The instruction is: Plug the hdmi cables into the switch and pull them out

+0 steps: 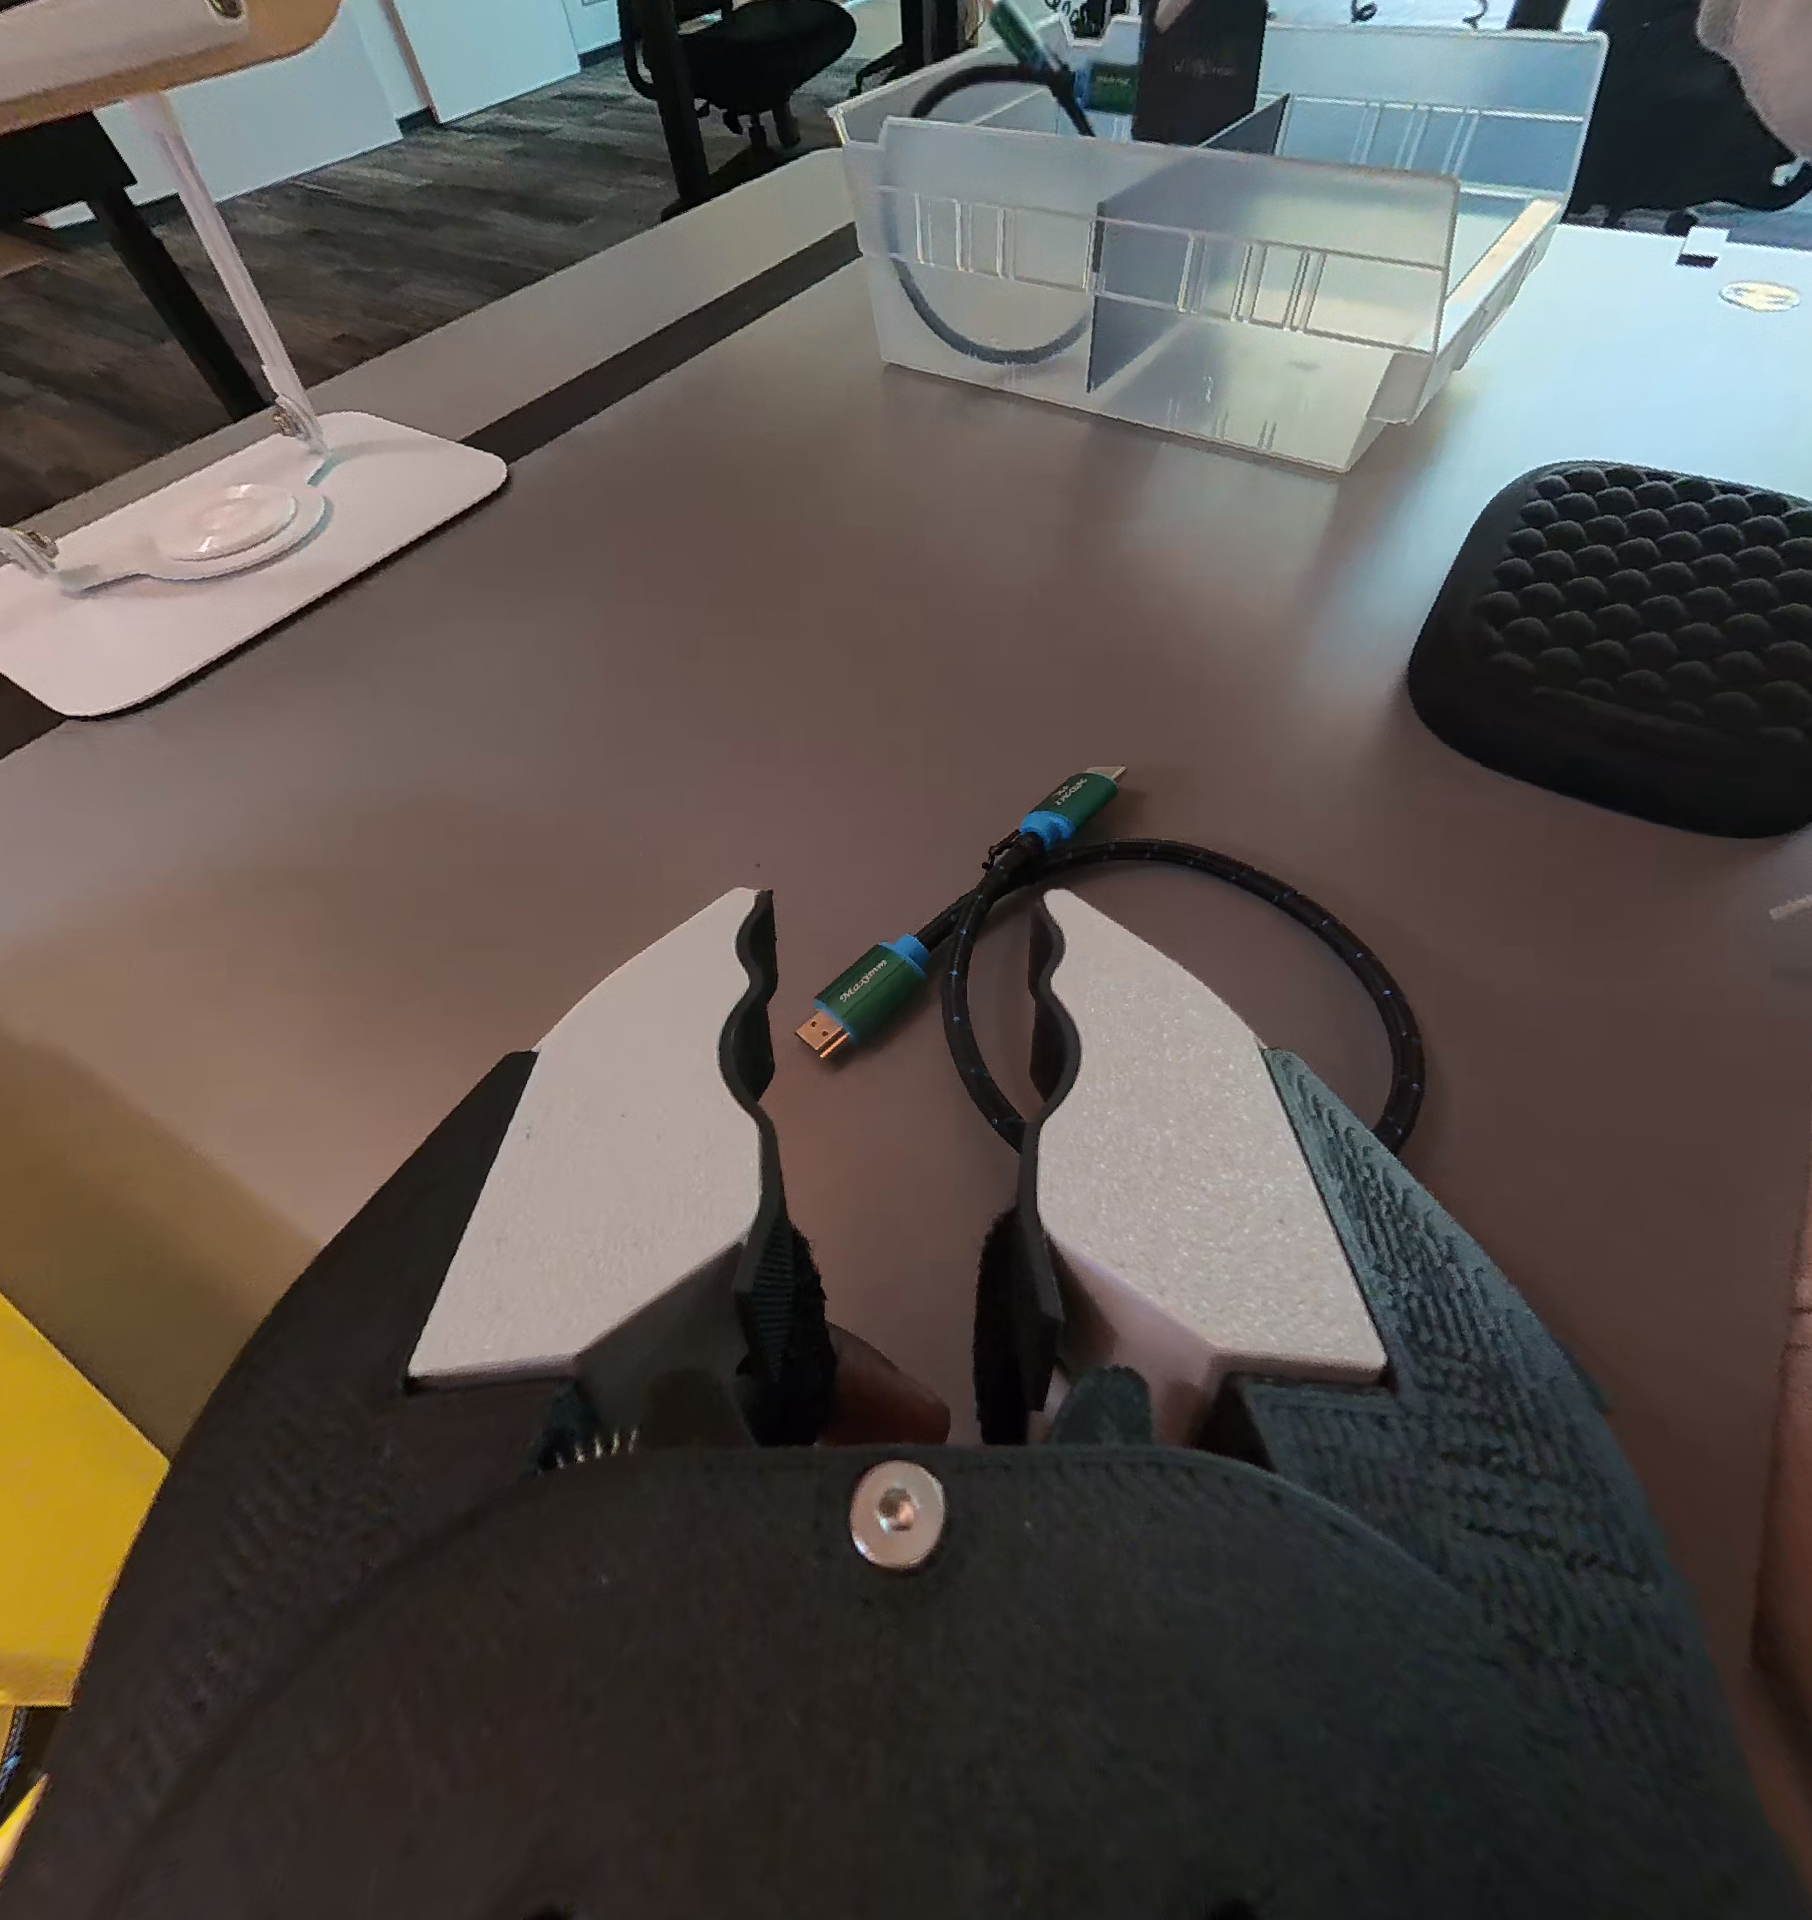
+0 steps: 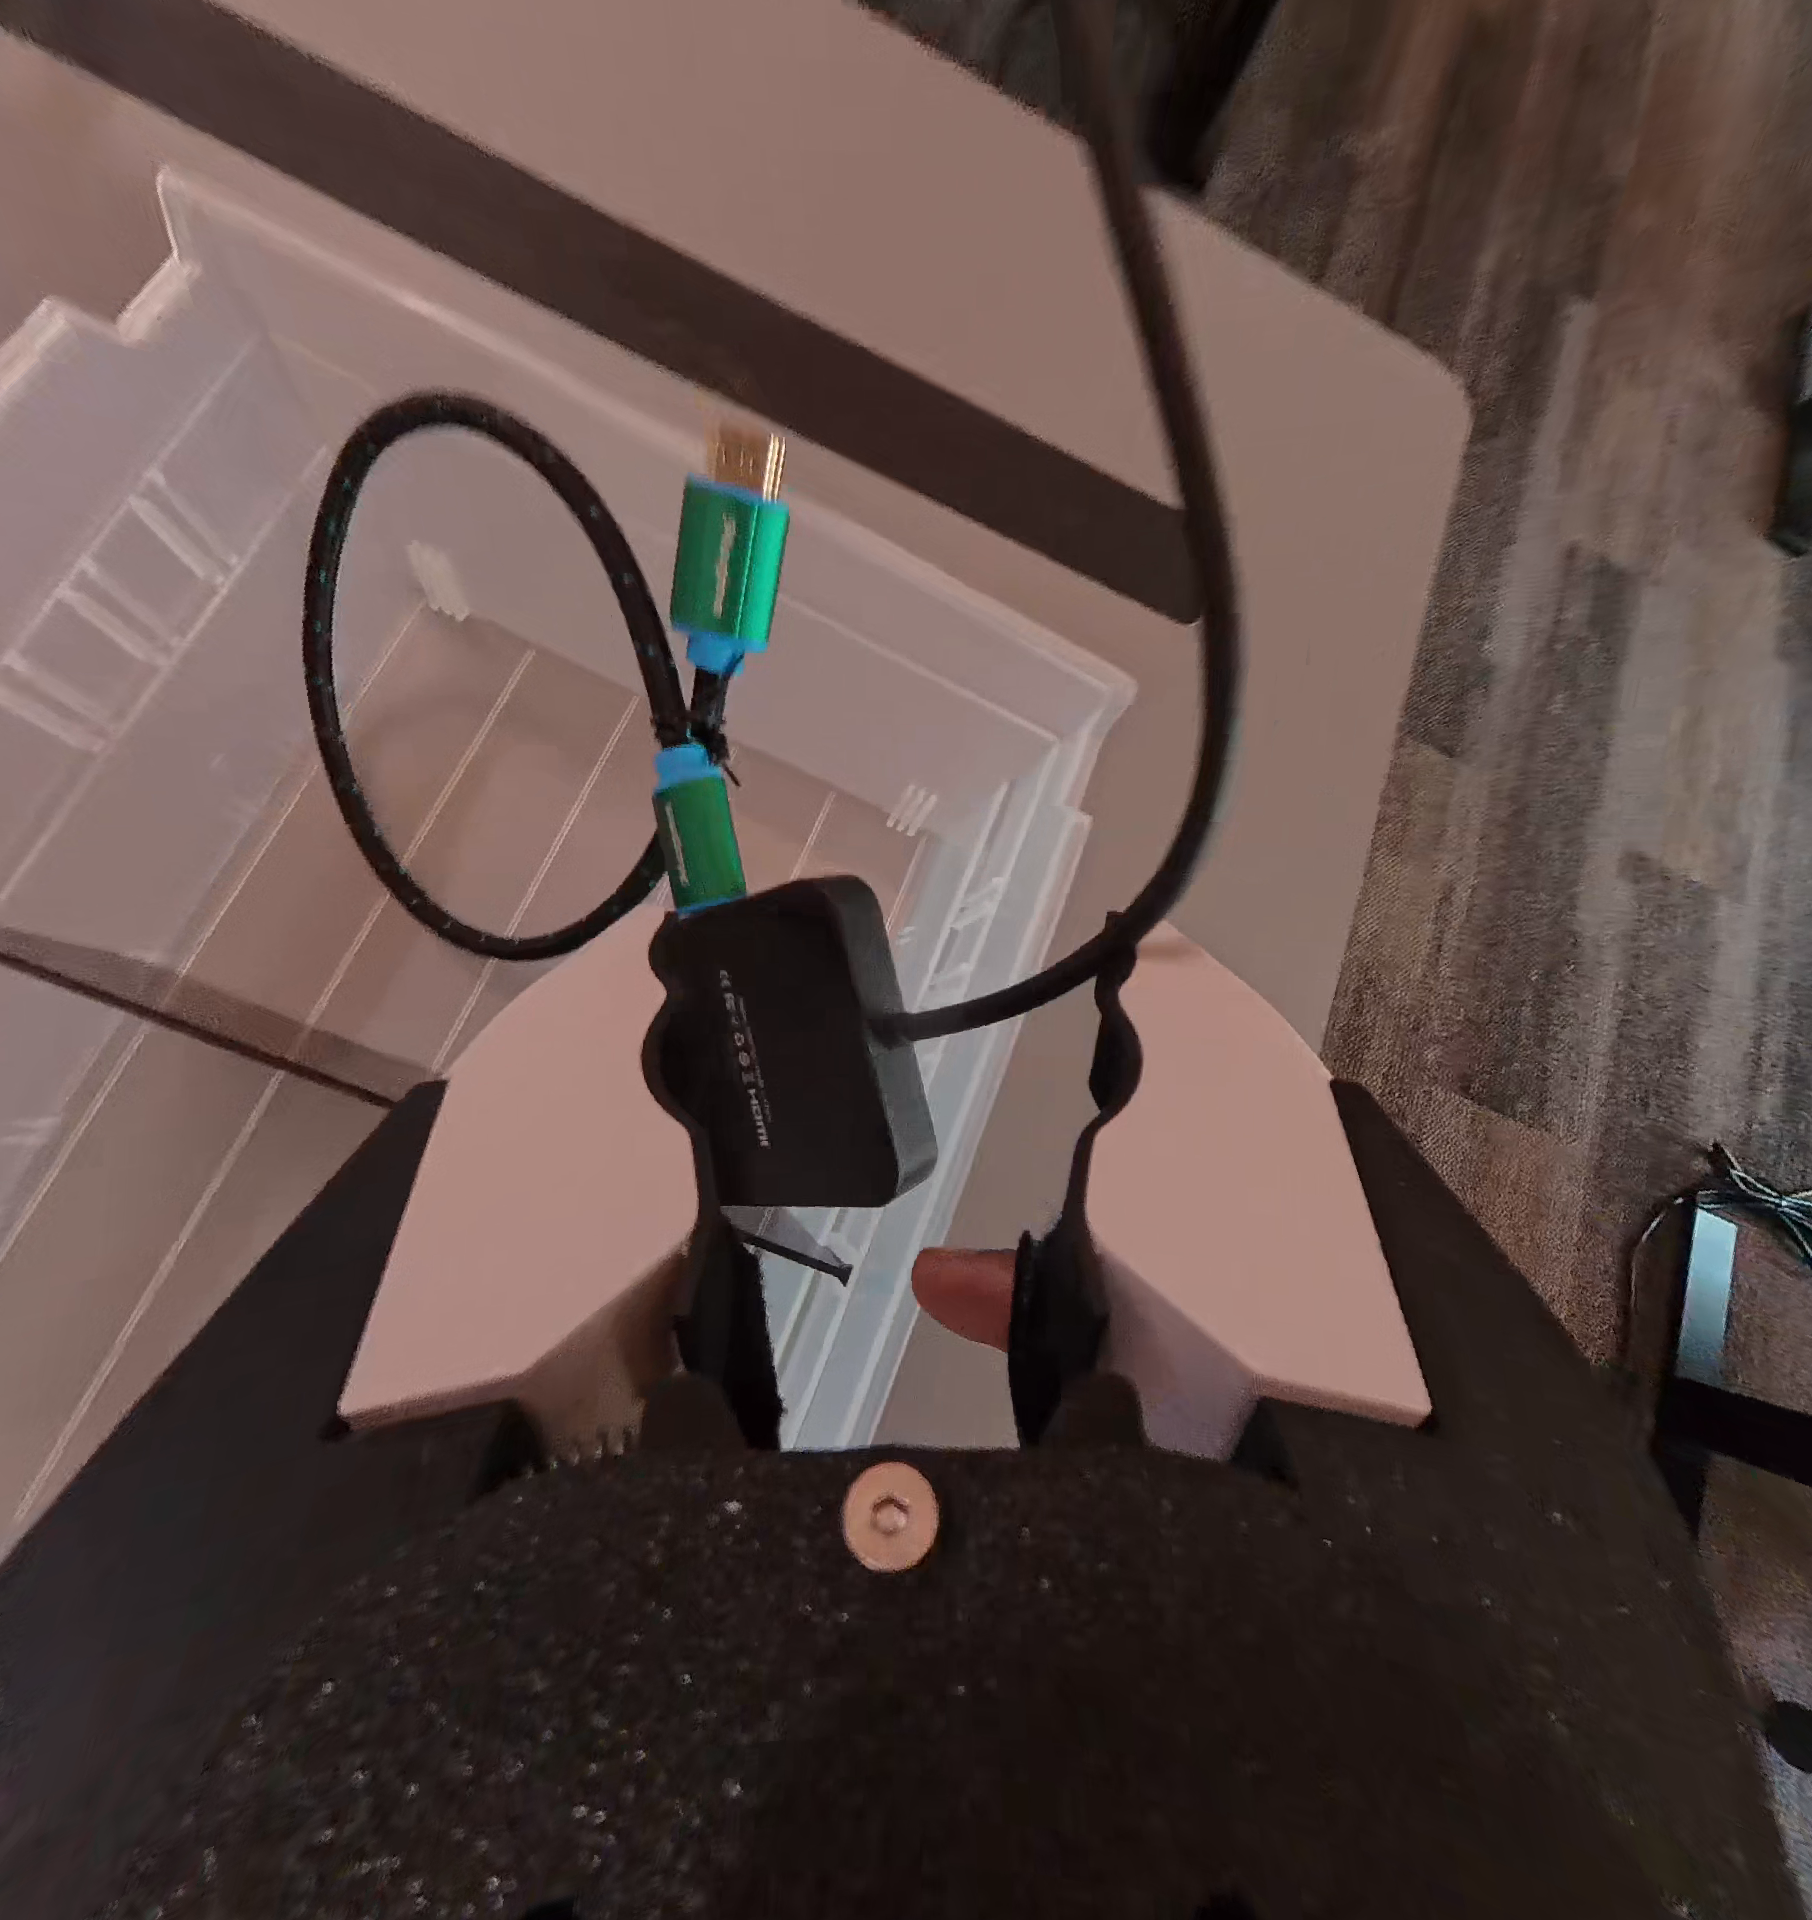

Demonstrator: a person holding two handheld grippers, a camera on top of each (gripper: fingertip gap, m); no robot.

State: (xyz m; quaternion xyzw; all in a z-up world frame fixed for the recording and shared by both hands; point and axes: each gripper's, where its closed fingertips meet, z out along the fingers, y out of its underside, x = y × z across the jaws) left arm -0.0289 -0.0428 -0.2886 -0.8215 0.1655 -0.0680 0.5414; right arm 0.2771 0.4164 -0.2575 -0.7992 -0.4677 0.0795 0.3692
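1. The left gripper (image 1: 900, 914) hovers over the table (image 1: 673, 644) with its jaws spread wide and nothing between them.
2. A short braided HDMI cable (image 1: 1390, 997) lies on the table just ahead of that gripper, its cord curled into a loop that passes under the right-hand finger.
3. The nearer green plug (image 1: 866, 992) sits in the gap between the fingertips; its long axis runs diagonally and its gold tip points back toward the gripper and to the left.
4. The farther green plug (image 1: 1073, 802) lies beyond the fingertips, on the same diagonal but with its metal tip pointing away and to the right.
5. The right gripper (image 2: 886, 945) has its jaws parted; the black switch (image 2: 798, 1049) rests against the left-hand finger, while a gap shows on its other side, so whether it is truly clamped cannot be told.
6. The switch's long axis runs forward along the fingers.
7. A second HDMI cable (image 2: 362, 644) has one green plug (image 2: 702, 847) seated in the switch's far end, in line with that axis.
8. Its free plug (image 2: 727, 561) points its gold tip away from the gripper.
9. A plain black lead (image 2: 1193, 540) leaves the switch's right side and curves away.
10. A clear plastic bin (image 2: 206, 582) lies below.
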